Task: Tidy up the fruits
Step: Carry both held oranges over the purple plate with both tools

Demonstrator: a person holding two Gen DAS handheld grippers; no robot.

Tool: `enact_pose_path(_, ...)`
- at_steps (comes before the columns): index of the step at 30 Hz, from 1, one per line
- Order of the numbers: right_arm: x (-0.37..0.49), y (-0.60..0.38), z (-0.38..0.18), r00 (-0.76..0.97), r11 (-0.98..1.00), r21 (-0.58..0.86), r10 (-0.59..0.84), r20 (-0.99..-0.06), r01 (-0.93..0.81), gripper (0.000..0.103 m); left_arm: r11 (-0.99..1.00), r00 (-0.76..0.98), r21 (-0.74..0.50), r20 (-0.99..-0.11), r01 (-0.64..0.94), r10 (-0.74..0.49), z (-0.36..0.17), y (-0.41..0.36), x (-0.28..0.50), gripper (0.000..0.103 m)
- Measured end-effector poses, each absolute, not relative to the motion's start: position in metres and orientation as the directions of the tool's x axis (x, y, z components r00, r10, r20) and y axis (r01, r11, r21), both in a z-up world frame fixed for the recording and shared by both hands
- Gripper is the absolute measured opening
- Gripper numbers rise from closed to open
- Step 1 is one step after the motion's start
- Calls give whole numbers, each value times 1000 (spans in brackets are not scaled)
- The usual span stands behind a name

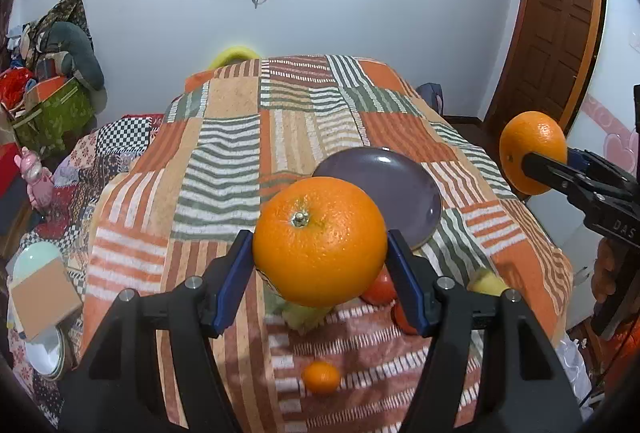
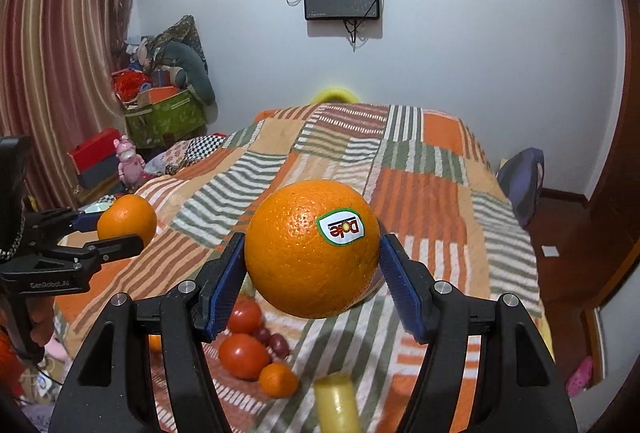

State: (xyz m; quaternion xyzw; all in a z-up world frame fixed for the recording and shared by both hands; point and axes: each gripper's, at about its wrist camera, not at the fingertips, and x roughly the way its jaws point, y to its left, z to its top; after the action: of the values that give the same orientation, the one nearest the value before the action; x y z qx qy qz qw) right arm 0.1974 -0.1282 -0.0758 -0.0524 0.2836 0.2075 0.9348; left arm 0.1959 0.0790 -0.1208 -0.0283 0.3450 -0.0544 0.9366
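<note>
My left gripper [image 1: 319,239] is shut on a large orange [image 1: 320,257] with its stem facing the camera, held above the patchwork bedspread [image 1: 240,137]. A purple plate [image 1: 400,173] lies on the bedspread just behind it. My right gripper [image 2: 312,247] is shut on a second orange [image 2: 296,265] that bears a sticker. Each gripper shows in the other view, both clamped on their oranges: the right gripper [image 1: 552,157] off to the right, the left gripper [image 2: 112,231] off to the left. Both oranges hang in the air, apart from each other.
Loose fruit lies on the bedspread below the grippers: two tomatoes [image 2: 244,351], a small tangerine [image 2: 278,379], dark small fruits [image 2: 278,343] and a banana [image 2: 336,405]. Clutter and a green box [image 2: 164,117] stand at the left; a wooden door [image 1: 556,33] is at the right.
</note>
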Motion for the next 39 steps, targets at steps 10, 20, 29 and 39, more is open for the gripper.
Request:
enact_pose_path(10, 227, -134, -84, 762, 912, 27, 357, -540, -409, 63, 993, 762, -86, -637, 85, -120, -118, 69, 241, 65)
enact_pose_path(20, 267, -135, -105, 747, 917, 62, 359, -560, -395, 63, 995, 742, -61, -663, 84, -104, -129, 49, 298, 65)
enact_pose_path(29, 295, -130, -121, 733, 917, 20, 331, -595, -398, 63, 993, 705, -68, -700, 95, -116, -142, 41, 347, 65)
enact_pose_path(39, 327, -117, -144, 686, 898, 6, 340, -644, -439, 63, 992, 641, -59, -759, 111, -117, -169, 34, 388, 65)
